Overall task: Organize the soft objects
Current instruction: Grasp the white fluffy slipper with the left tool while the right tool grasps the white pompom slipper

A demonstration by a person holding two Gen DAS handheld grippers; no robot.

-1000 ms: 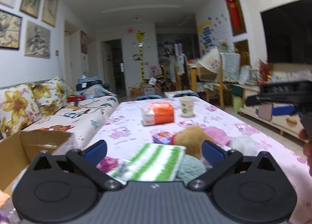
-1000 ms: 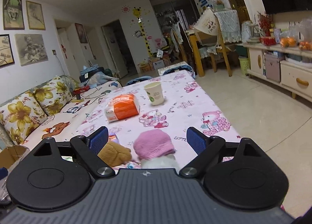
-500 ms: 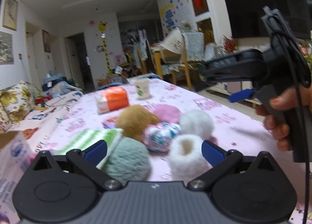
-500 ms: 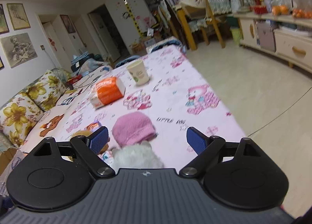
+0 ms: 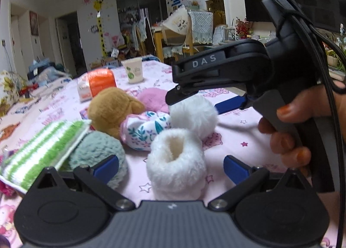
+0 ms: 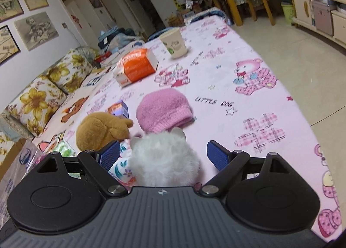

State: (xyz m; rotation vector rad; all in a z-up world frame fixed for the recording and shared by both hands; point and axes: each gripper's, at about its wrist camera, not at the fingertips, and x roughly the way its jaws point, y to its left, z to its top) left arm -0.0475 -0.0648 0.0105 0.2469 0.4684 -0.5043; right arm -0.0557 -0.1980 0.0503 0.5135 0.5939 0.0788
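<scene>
step: I am lining up my first grab | right gripper [image 6: 163,155] wide open, holding nothing, around the white fluffy ball [image 6: 164,161] in the soft pile on the pink table [image 6: 259,101] | left gripper [image 5: 170,167] wide open too, empty, near the white fuzzy bootie [image 5: 176,161] | next: I think I squeeze gently and lift.

Pink cartoon-print tablecloth [image 6: 248,58], green-and-white striped cloth [image 5: 43,150], brown plush [image 5: 112,109], pink hat [image 6: 163,109]

Both grippers are black plastic with blue finger pads [image 5: 106,167] and silver screws [image 6: 114,189]. The right gripper [image 5: 192,101] reads "DAS" in pale letters and trails black cables [image 5: 333,105]. Its holder wears orange nail polish [image 5: 285,112].
</scene>
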